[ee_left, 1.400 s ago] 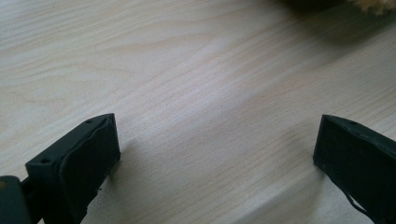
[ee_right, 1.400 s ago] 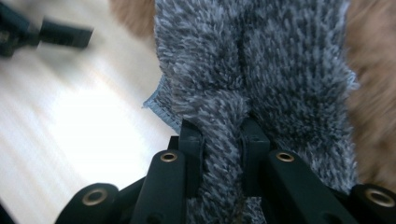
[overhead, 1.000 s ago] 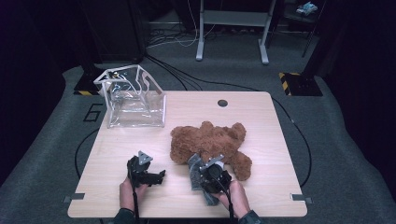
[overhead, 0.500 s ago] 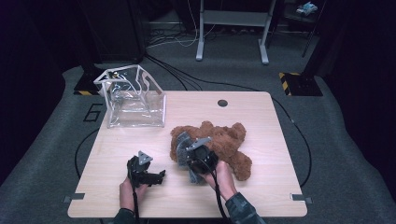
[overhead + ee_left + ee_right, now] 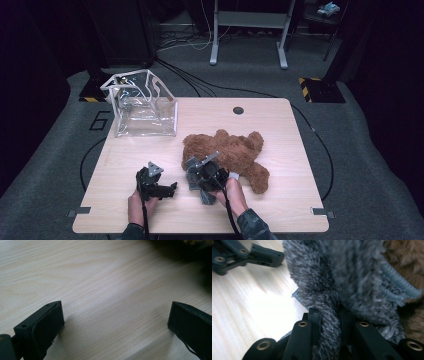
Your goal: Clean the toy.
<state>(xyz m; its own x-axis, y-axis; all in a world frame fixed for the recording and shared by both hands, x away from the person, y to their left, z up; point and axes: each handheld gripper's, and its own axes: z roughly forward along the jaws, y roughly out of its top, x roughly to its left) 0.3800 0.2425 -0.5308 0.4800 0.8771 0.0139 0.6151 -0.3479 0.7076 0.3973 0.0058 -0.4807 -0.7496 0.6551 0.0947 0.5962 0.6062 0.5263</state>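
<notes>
Grey fuzzy cloth (image 5: 342, 285) pinched in right claw (image 5: 331, 322); teddy bear (image 5: 227, 150) alongside

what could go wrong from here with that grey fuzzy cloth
The right gripper pinches only a narrow fold of the grey fuzzy cloth, so it may slip free. The cloth lies against the brown teddy bear and could drag or catch on it. The open left gripper sits close by, so the cloth might snag there.

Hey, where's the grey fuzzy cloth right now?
The grey fuzzy cloth is pinched in the right gripper, low on the table in the high view, against the brown teddy bear.
</notes>
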